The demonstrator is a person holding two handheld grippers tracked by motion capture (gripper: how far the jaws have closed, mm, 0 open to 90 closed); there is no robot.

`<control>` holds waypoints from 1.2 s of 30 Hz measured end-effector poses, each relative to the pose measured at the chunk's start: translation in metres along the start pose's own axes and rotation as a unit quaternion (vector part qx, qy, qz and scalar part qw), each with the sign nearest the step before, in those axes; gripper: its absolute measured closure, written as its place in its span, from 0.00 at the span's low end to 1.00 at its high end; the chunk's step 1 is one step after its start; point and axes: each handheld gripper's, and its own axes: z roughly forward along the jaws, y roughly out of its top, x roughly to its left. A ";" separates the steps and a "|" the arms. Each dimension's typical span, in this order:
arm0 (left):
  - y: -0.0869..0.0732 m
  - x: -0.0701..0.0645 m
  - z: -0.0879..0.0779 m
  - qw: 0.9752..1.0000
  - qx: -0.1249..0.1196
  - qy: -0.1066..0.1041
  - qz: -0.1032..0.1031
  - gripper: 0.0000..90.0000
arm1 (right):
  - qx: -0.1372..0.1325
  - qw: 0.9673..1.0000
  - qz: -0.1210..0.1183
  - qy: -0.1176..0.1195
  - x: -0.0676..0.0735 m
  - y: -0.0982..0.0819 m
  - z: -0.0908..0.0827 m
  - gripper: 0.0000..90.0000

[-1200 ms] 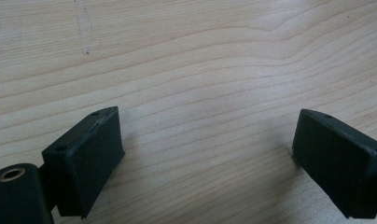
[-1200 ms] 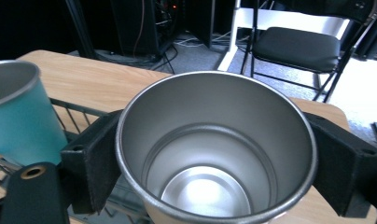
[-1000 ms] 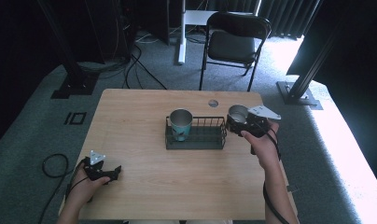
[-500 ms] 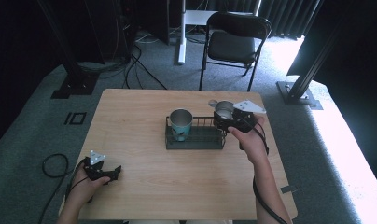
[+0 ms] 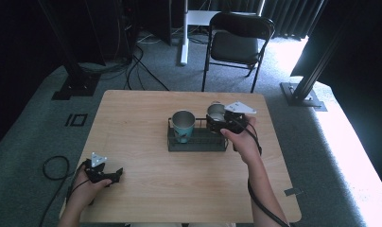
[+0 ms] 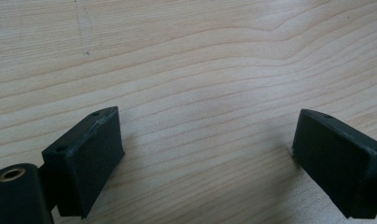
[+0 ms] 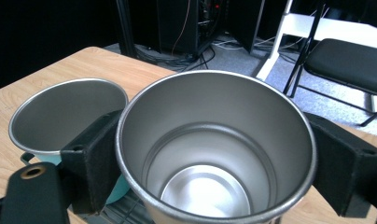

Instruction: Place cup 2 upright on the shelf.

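While the right gripper (image 7: 214, 154) pinches an empty steel cup (image 7: 214, 144), the rack (image 5: 196, 140) holds a teal cup (image 5: 183, 125); left jaws spread

Light wooden table (image 5: 146, 118) with visible grain, rectangular with rounded corners, standing on grey carpet. Near the centre, slightly toward the far right, a black wire rack (image 5: 197, 141) resting directly on the tabletop. Inside the rack's left end, upright, a teal cup (image 5: 183, 125) with a steel interior. At the near left corner, the left gripper (image 5: 114, 175) lying against the wood, jaws parted over bare grain and holding nothing. Around the rack, plain tabletop in every direction. Beyond the far edge, on the carpet, a black folding chair (image 5: 238, 45) and loose cables (image 5: 142, 71); off the near left edge, a coiled cable (image 5: 52, 165) on the floor.
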 end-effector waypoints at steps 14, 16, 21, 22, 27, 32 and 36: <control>0.000 0.000 0.000 1.000 0.000 0.000 0.000 0.10 | 0.025 1.000 -0.003 -0.007 0.002 -0.026 0.023 0.15; 0.000 0.000 0.000 1.000 0.000 0.000 0.000 0.10 | 0.028 1.000 -0.004 -0.007 0.002 -0.029 0.025 0.15; 0.000 0.000 0.000 1.000 0.000 0.000 -0.001 0.10 | 0.034 0.999 -0.003 -0.006 0.002 -0.036 0.030 0.15; 0.000 0.000 0.000 1.000 0.000 0.000 0.000 0.10 | 0.033 0.999 -0.002 -0.006 0.002 -0.037 0.031 0.15; 0.000 0.000 0.000 1.000 0.000 0.000 0.000 0.10 | 0.039 0.999 -0.003 -0.001 0.003 -0.042 0.035 0.15; 0.000 0.000 0.000 1.000 0.000 0.000 0.000 0.10 | 0.041 0.999 0.001 -0.001 0.002 -0.046 0.039 0.15; 0.000 0.000 0.000 1.000 0.000 0.000 0.000 0.10 | 0.047 0.999 -0.003 -0.001 0.004 -0.050 0.042 0.15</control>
